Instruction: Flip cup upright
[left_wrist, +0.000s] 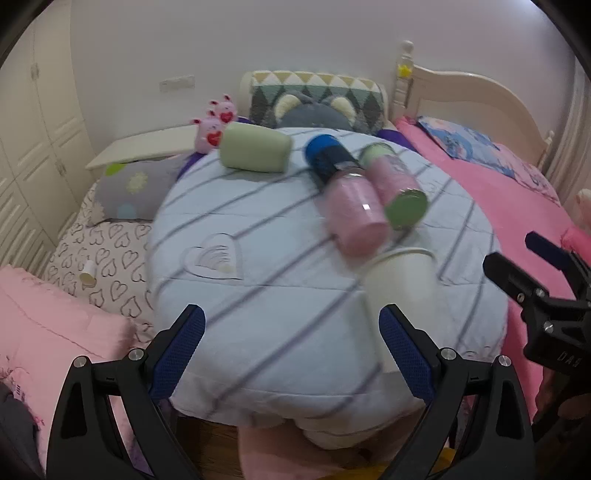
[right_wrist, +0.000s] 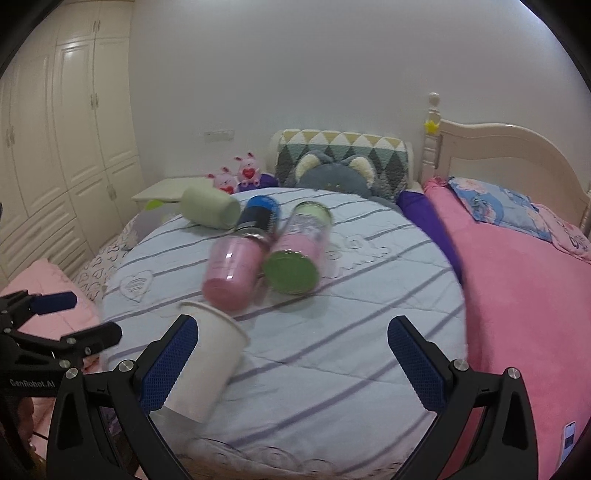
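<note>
While both my grippers, left (left_wrist: 291, 354) and right (right_wrist: 291, 365), hang released with blue textured pads spread, the smooth white paper cup (right_wrist: 207, 363) stands rim-up on the striped quilted cushion (right_wrist: 332, 369), beside glossy pink bottles (right_wrist: 232, 273).

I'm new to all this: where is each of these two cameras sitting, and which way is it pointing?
Left wrist view: sits on the left gripper, looking forward over the striped quilt toward the headboard; its own two open fingers show below, the right gripper at the right edge.
Right wrist view: sits on the right gripper, facing the same way; its open fingers show below, the left gripper at the left edge.
Shared: the white cup, pink bottles, the quilt.
</note>
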